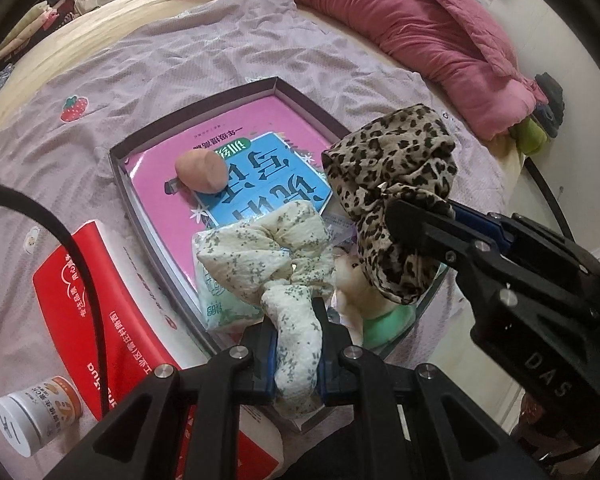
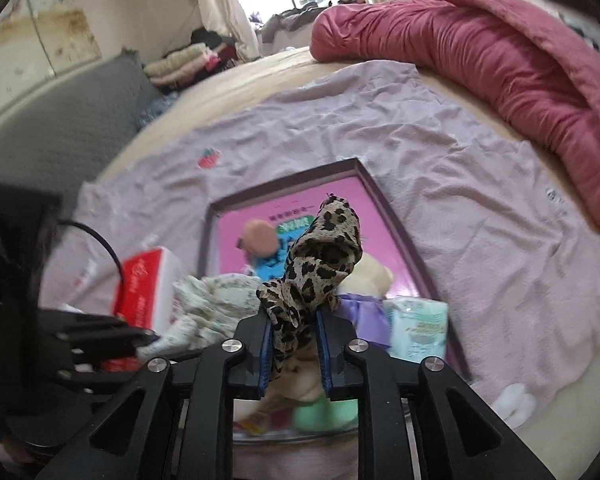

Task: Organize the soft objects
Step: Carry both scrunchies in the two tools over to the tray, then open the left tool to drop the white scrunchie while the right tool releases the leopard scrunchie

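Nearest the left wrist camera, the left gripper [image 1: 296, 344] is clenched on the tail of a cream flowered cloth [image 1: 268, 256], fingers [image 1: 266, 356] pressing it from both sides. From the grip the cloth's long axis runs toward 12 o'clock, and its bunched body rests on the near end of the shallow box [image 1: 118, 184], over a pale green tissue pack [image 1: 220, 300]. At 2 o'clock from that grip, the right gripper [image 2: 292, 344] carries a leopard-print scarf [image 1: 396, 188]. In the right wrist view the scarf passes between the blue pads, its long axis pointing to 12 o'clock, with the loose end standing above the box; whether the pads fully press it cannot be read with certainty, though the scarf hangs from them. Both cloths are therefore over the near half of the box, on the lilac blanket [image 1: 148, 80] spread over the bed. A pink book [image 1: 260, 132] and a peach-coloured ball [image 1: 200, 170] occupy the far half, toward 11 o'clock. Judgement: each cloth lies straight ahead of its own gripper, so placement calls for lowering and release.
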### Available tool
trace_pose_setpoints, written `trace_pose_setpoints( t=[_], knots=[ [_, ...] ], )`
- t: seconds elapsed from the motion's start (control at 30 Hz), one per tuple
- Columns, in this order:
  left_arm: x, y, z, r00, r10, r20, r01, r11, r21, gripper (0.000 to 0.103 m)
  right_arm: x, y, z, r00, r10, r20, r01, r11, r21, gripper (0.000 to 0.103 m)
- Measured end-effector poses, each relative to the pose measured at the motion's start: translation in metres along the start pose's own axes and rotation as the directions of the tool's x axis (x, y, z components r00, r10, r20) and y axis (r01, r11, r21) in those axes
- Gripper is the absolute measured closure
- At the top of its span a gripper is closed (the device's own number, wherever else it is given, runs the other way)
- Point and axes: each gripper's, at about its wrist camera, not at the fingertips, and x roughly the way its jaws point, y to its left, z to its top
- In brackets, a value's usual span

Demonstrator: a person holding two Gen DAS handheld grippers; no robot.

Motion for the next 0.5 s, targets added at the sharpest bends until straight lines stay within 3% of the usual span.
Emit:
trace_pose_setpoints(
  t=[0.13,0.27,0.33,0.5],
  knots=[
    [0.001,0.003,0.0,1.0,-0.003,-0.001,0.003,1.0,-0.009,0.088,0.003,-0.002,-0.002,0.999,-0.045,-0.008,0.045,0.999,-0.013,0.07],
    [0.001,0.004,-0.001,1.0,-0.001,-0.002,0.001,1.0,-0.01,0.088,-0.002,-0.002,-0.004,0.997,-0.072,-0.005,0.072,0.997,-0.028,0.066],
    [0.002,0.004,-0.001,1.0,0.001,-0.004,-0.001,1.0,-0.01,0.088,-0.004,-0.002,-0.006,0.996,-0.084,-0.006,0.083,0.996,-0.035,0.055],
    [0.004,0.003,-0.001,1.0,0.01,-0.011,-0.01,1.0,-0.003,0.088,-0.014,-0.008,-0.012,0.995,-0.102,0.004,0.102,0.995,-0.012,0.045]
  ],
)
